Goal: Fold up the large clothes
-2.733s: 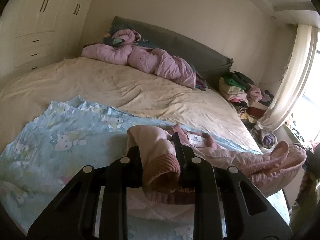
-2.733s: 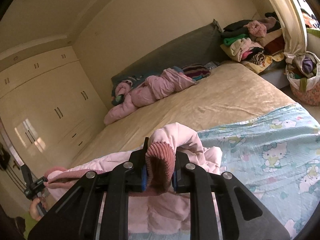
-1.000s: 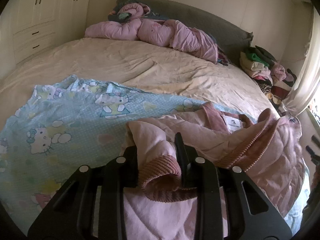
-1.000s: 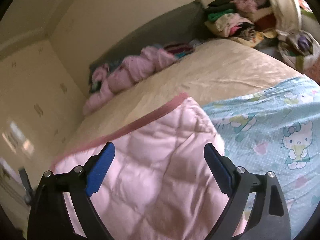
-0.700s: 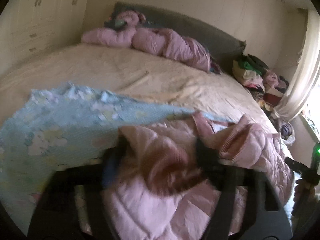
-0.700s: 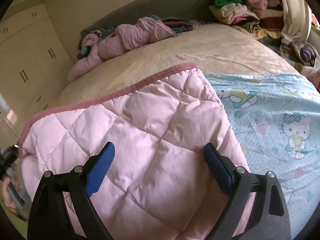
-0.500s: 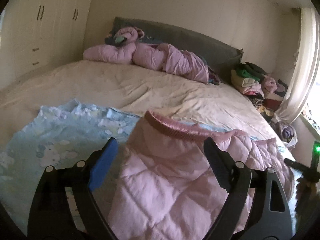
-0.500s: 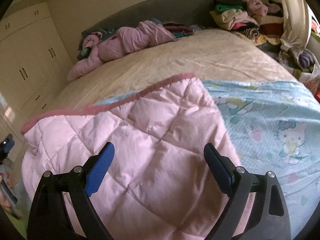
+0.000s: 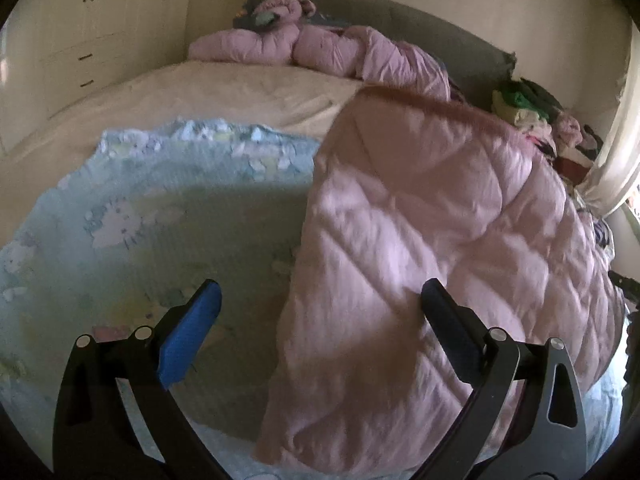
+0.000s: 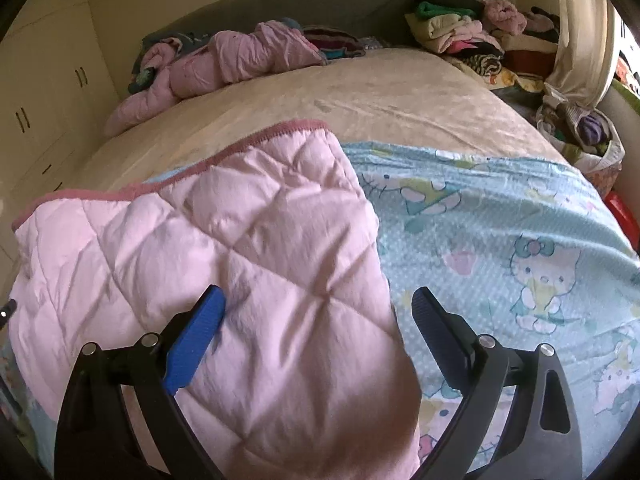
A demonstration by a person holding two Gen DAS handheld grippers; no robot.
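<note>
A pink quilted jacket point(image 9: 432, 240) lies back-side up on a light blue cartoon-print sheet point(image 9: 160, 220) on the bed. Its darker pink ribbed hem runs along its far edge. In the right wrist view the jacket point(image 10: 224, 264) fills the left and middle, with the sheet point(image 10: 500, 220) to its right. My left gripper point(image 9: 320, 328) is open and empty, hovering over the jacket's left edge. My right gripper point(image 10: 318, 328) is open and empty, above the jacket's right edge.
The bed has a beige cover point(image 9: 240, 88) and a grey headboard point(image 9: 400, 16). Another pink padded garment point(image 9: 320, 48) lies by the headboard. A pile of clothes point(image 10: 472, 28) sits at the bed's far right side. White wardrobes point(image 9: 80, 20) stand to the left, a curtain point(image 9: 616, 136) to the right.
Both grippers held ribbed cuffs of the jacket, then opened and let go. The jacket now lies spread flat, and both grippers have drawn back above it.
</note>
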